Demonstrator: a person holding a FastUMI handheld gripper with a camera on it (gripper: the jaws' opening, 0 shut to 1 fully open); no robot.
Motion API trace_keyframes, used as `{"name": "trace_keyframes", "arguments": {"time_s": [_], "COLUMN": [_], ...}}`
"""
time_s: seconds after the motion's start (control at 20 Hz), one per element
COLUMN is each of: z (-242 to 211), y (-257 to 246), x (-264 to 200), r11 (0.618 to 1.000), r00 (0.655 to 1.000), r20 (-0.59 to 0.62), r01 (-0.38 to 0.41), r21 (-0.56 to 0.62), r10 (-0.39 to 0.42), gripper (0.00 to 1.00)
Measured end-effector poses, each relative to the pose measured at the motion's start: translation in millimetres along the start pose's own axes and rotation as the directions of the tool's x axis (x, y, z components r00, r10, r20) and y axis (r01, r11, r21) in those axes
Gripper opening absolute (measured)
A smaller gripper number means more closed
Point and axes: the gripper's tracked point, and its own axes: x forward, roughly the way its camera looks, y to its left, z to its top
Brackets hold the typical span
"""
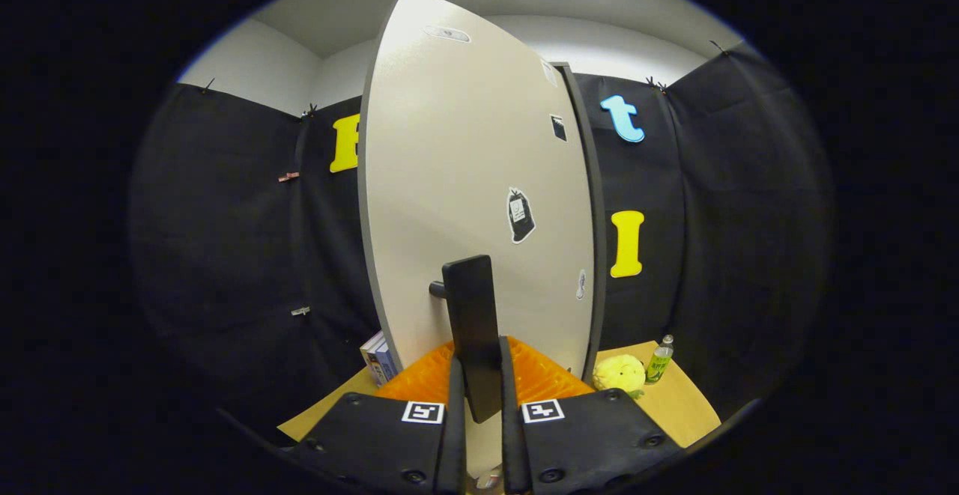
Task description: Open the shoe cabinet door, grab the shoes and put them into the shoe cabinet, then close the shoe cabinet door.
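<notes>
The white shoe cabinet door (472,180) stands close ahead, swung partly out from the dark cabinet edge (588,210) on its right. A black bar handle (472,323) sticks out from the door on a short stem. My gripper (479,390) is shut on this handle, with a finger (455,412) pressing on each side of its lower end. Small stickers dot the door face. No shoes are in sight.
A wooden table top (674,405) lies below. A yellow plush toy (619,373) and a small green bottle (659,360) sit at the cabinet's right foot. A box (378,356) stands at its left foot.
</notes>
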Motion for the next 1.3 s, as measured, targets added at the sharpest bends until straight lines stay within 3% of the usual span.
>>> {"name": "trace_keyframes", "arguments": {"time_s": [0.8,1.05,1.3], "z": [30.8,44.8,47.0], "y": [-125.2,-169.4,-168.8], "x": [-50.1,-62.7,-71.5], "r11": [0.999,0.991,0.992], "r00": [0.998,0.988,0.986], "r20": [0.046,0.096,0.111], "r01": [0.041,0.123,0.125], "r21": [-0.019,-0.051,-0.015], "r10": [-0.04,-0.118,-0.122], "gripper": [0.2,0.17,0.17]}}
